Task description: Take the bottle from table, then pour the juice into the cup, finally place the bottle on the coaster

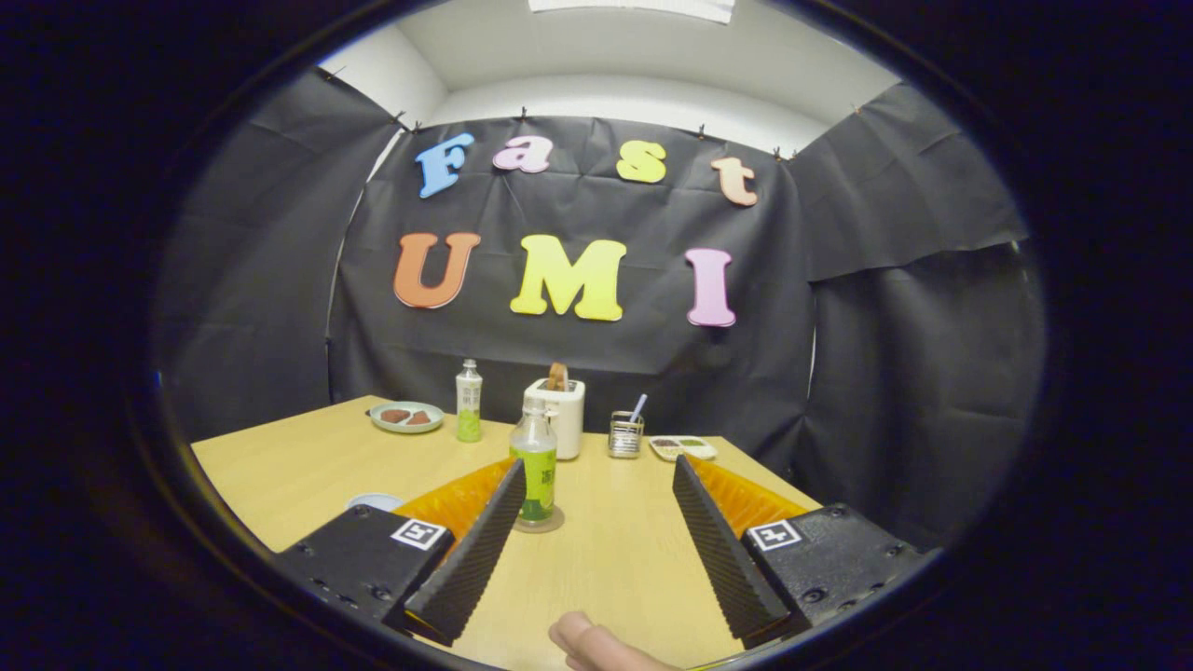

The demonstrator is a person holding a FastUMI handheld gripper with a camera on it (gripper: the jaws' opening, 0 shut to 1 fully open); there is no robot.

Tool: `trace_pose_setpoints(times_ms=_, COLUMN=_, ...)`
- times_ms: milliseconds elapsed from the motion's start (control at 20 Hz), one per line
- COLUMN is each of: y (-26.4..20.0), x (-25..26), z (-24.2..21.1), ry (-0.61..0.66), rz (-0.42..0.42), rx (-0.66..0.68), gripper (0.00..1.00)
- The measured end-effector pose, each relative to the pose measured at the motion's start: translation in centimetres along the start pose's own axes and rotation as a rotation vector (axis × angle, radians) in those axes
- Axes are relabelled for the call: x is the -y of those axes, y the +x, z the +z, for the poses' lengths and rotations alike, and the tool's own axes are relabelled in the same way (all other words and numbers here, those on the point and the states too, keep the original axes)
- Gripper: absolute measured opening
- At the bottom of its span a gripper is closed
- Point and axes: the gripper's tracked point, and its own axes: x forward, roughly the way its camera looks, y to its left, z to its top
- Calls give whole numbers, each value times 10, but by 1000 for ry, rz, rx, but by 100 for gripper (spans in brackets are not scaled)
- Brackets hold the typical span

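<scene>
A clear bottle with a green label and a little green juice stands upright on a round coaster on the wooden table. It is just beyond the tip of the left finger, touching neither finger. My gripper is open, with only bare table between its fingers. A pale round rim, which looks like the cup, peeks out beside the left finger's body; most of it is hidden.
Farther back stand a second green-labelled bottle, a white toaster, a plate with food, a wire holder and a small dish. A person's fingertip shows below the fingers.
</scene>
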Motion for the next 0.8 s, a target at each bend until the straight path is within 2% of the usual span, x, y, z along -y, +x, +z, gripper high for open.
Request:
trace_pose_setpoints(times_ms=350, y=-47, x=40, z=-21, ry=37, rz=6, rx=-20, gripper=100)
trace_pose_setpoints(times_ms=800, y=-66, x=97, z=-45, ry=95, rz=-35, rx=-28, gripper=100)
